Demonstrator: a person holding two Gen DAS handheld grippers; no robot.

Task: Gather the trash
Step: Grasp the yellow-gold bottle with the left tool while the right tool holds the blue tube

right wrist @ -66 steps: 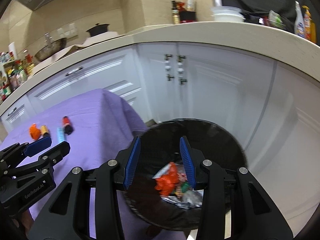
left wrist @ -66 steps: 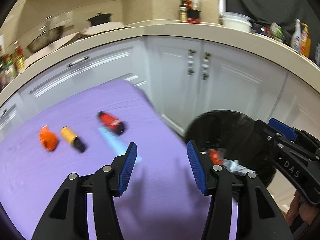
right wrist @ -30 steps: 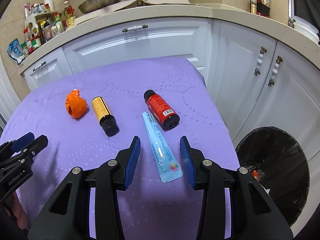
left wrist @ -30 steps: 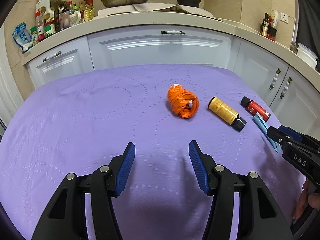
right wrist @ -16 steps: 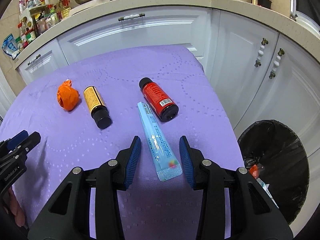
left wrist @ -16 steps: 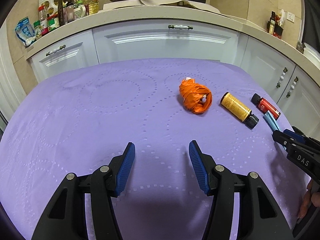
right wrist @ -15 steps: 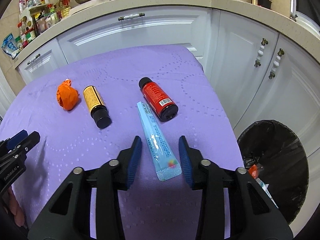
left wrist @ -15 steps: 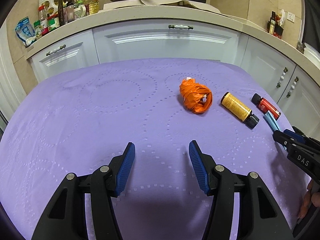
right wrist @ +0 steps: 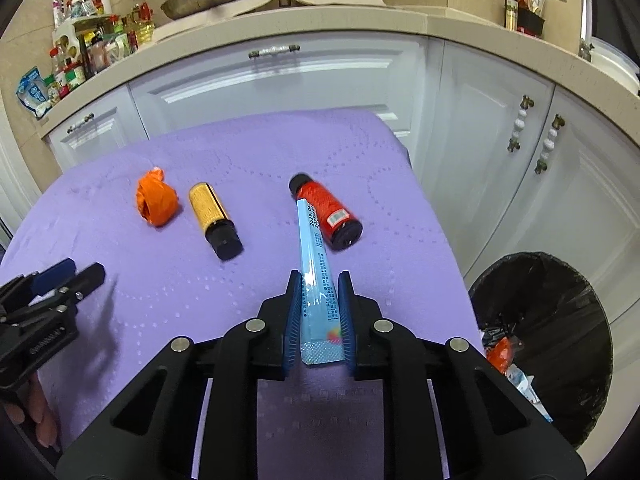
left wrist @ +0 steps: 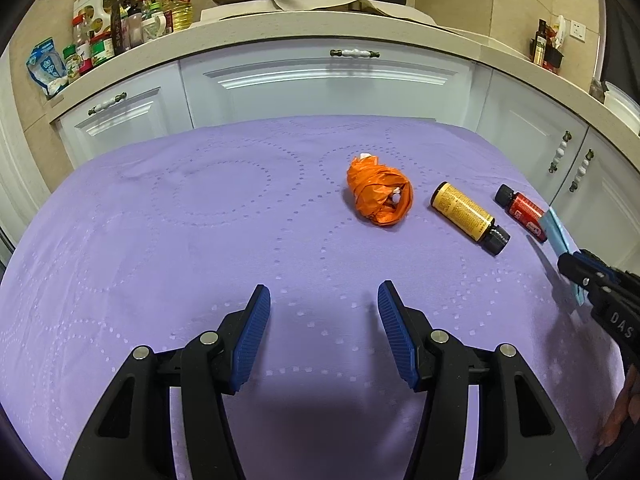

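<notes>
Right wrist view first: the right gripper (right wrist: 319, 312) has just been closing, and its blue pads (right wrist: 293, 312) now pinch the near end of the long blue sachet (right wrist: 316, 276) at centre frame. That sachet runs away up the frame, its far end overlapping the red bottle (right wrist: 329, 213) lying on its side. Left of that lies the yellow bottle (right wrist: 213, 213) with its black cap toward the camera, then the crumpled orange wrapper (right wrist: 156, 199), all on the purple tablecloth (right wrist: 248, 148). Lower right, off the table edge, sits the black-lined trash bin (right wrist: 560, 320) with scraps already inside, nothing between it and the gripper. Far left, the left gripper (right wrist: 68, 276) pokes into frame. Over in the left wrist view, the left gripper (left wrist: 322, 320) hangs half-wide over bare cloth, nothing between its jaws; the wrapper (left wrist: 379, 195) lies beyond, upper right. White cabinets (left wrist: 320, 80) and a countertop with bottles and a pan fill the background.
</notes>
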